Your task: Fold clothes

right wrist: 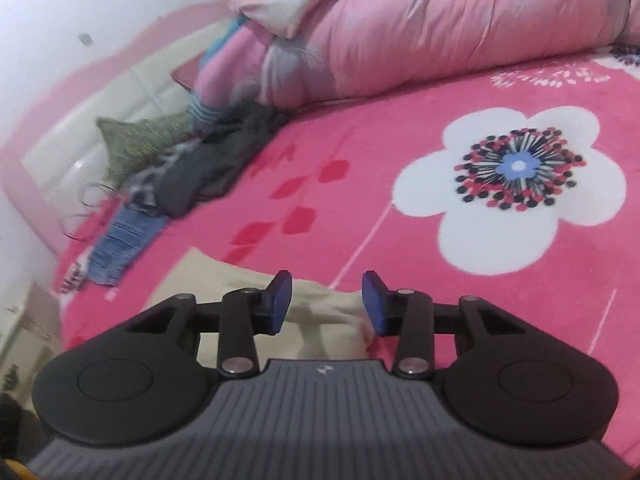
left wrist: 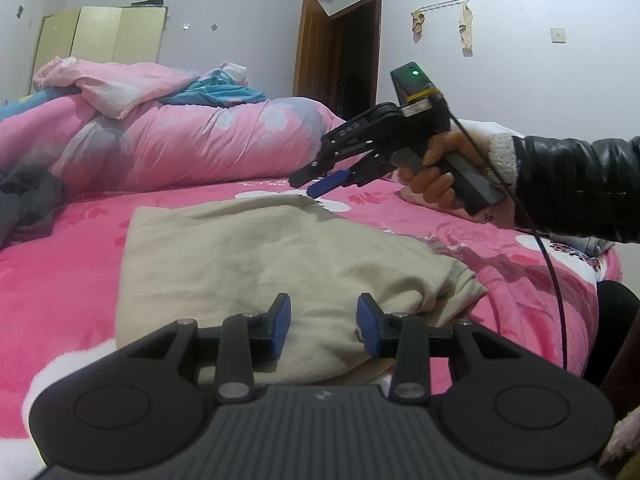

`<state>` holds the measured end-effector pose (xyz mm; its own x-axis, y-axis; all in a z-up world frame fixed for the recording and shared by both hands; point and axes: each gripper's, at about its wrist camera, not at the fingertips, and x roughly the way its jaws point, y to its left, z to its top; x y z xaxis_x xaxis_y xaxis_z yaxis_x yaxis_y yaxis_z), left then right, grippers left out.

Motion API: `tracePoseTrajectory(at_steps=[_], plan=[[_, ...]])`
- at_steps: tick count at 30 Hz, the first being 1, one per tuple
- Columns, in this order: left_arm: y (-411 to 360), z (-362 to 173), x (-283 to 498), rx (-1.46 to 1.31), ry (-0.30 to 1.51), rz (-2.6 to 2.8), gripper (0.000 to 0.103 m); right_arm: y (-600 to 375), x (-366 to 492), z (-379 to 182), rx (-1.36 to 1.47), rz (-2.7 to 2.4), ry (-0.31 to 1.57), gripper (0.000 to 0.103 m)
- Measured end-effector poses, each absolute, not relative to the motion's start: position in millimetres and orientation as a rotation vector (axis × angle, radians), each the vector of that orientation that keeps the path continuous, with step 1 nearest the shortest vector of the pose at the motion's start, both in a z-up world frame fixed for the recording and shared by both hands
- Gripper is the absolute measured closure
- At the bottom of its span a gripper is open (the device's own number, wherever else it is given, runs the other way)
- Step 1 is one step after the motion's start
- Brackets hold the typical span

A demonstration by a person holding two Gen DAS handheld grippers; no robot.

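Right up close, the left tongs (left wrist: 323, 326) hang over the near edge of a beige cloth (left wrist: 256, 264). Their blue pads (left wrist: 282, 320) stand apart, with the cloth lying under the gap. The pads do not pinch it, so these tongs are let go.

That beige cloth lies flat on the pink bed cover (left wrist: 80, 280), folded over on itself, with a thick rolled edge on its right side. It sits near the front of the bed.

A bit further back, the right tongs (left wrist: 316, 178) point at the far corner of the cloth. A hand (left wrist: 436, 172) in a black shiny sleeve (left wrist: 576, 184) with a white fluffy cuff holds them. A black wire (left wrist: 554, 264) hangs down from them. In the right wrist view, these tongs (right wrist: 326, 304) have their pads apart too, and nothing is squeezed between them. The far edge of the beige cloth (right wrist: 224, 280) shows just under them.

Past that, the bed cover has a big white flower (right wrist: 516, 188) on it. Dark clothes (right wrist: 208, 168) and a bit of blue jeans (right wrist: 124, 240) lie in a heap at the side of the bed.

Further still, a fat pink quilt (left wrist: 192, 140) is rolled up along the back. Behind it stand yellow cupboards (left wrist: 100, 34) and a brown door (left wrist: 316, 44), which is open.
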<state>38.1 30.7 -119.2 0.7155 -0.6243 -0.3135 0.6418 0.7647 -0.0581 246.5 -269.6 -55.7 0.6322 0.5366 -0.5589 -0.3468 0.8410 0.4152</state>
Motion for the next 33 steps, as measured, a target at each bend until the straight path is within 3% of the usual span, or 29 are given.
tracePoseTrajectory(at_steps=[5, 13, 20, 21, 28, 33], plan=[[30.9, -120.7, 35.9, 0.057, 0.314, -0.705, 0.064, -248.6, 241.3, -46.2, 0.173, 0.515, 0.738, 0.065], [31.8, -124.1, 34.3, 0.054, 0.286, -0.713, 0.065, -220.4, 230.1, -39.6, 0.258, 0.576, 0.807, 0.07], [31.4, -125.5, 32.8, 0.059, 0.275, -0.715, 0.065, -187.3, 297.9, -86.4, 0.149, 0.395, 0.958, 0.075], [31.2, -125.5, 32.4, 0.062, 0.274, -0.713, 0.065, -186.5, 306.3, -87.7, 0.128, 0.337, 0.962, 0.079], [31.1, -124.8, 32.0, 0.068, 0.269, -0.712, 0.065, -175.2, 274.3, -28.1, 0.103, 0.466, 0.818, 0.079], [31.4, -125.9, 30.2, 0.065, 0.266, -0.712, 0.065, -126.8, 268.8, -41.1, 0.025, 0.669, 0.964, 0.081]])
